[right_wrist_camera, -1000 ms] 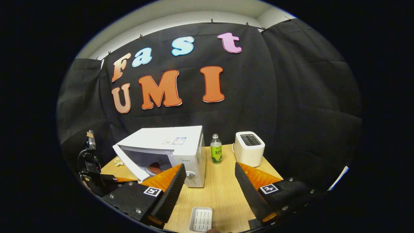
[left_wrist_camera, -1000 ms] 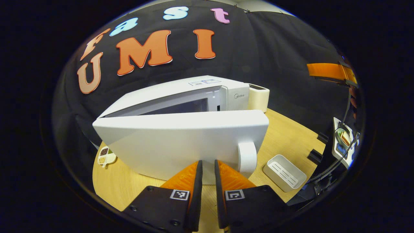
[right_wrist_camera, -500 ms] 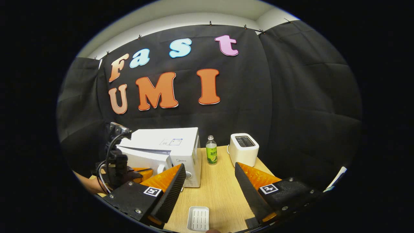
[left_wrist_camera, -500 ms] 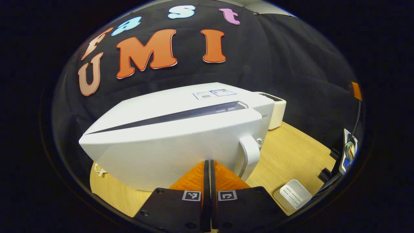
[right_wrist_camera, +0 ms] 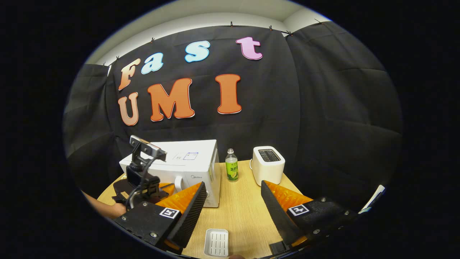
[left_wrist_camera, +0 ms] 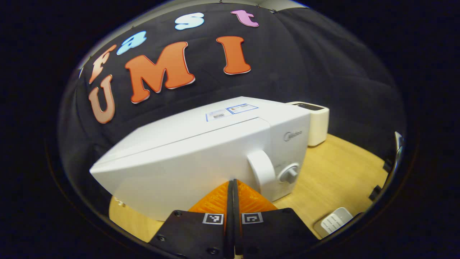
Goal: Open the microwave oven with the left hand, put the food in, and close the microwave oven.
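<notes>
My left gripper [left_wrist_camera: 231,187] was clenched empty against the closed microwave [left_wrist_camera: 201,151] door. My right gripper [right_wrist_camera: 233,201] hung released over the table [right_wrist_camera: 244,212]; its view added a bottle [right_wrist_camera: 231,170].

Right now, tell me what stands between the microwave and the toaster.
In the right gripper view, a bottle stands on the table between the microwave and the toaster.

Right gripper view: microwave oven [right_wrist_camera: 187,163] at table's [right_wrist_camera: 244,212] left; bottle [right_wrist_camera: 231,165] just right of it; toaster [right_wrist_camera: 267,163] farther right; tray [right_wrist_camera: 216,242] in front.
</notes>
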The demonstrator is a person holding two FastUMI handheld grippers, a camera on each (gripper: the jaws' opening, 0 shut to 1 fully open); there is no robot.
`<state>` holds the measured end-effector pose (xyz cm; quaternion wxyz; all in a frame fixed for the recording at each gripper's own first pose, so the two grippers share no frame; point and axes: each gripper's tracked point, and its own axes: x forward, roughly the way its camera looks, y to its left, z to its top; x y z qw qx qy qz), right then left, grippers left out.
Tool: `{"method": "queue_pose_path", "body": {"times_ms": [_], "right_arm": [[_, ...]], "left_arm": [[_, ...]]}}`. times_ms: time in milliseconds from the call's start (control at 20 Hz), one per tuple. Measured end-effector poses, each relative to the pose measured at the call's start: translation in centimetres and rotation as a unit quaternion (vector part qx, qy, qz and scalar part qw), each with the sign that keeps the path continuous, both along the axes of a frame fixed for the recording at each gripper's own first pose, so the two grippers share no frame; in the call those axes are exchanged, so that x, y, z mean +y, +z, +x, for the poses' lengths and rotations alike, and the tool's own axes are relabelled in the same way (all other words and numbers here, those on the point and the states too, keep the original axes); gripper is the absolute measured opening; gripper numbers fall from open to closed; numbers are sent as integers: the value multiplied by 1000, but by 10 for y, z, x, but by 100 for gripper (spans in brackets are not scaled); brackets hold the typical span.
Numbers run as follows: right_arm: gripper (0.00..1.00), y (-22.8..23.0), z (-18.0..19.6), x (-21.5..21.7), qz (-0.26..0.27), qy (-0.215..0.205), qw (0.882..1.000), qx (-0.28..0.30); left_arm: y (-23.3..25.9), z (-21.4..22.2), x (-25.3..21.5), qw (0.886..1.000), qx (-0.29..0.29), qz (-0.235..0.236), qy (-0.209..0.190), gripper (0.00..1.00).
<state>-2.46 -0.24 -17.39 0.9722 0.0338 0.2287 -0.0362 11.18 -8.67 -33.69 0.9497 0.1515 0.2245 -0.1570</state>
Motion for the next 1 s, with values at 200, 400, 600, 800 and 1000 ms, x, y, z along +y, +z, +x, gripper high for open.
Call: {"method": "queue_pose_path", "body": {"times_ms": [200,400,600,800,1000], "right_arm": [[94,5,5,4,7,11,1000,-2],[94,19,17,12,4,32,999,-19],[94,44,29,23,3,55,997,-49],[94,78,44,41,-9,80,993,-85],[94,128,61,54,-16,91,988,-123]], "left_arm": [[-7,-1,3,1000,0,21,0,5],[53,-5,33,997,-68,21,26,5],[123,-25,78,992,-110,0,65,5],[200,-44,112,984,-152,-24,90,7],[271,-64,134,977,-180,-57,98,20]]}}
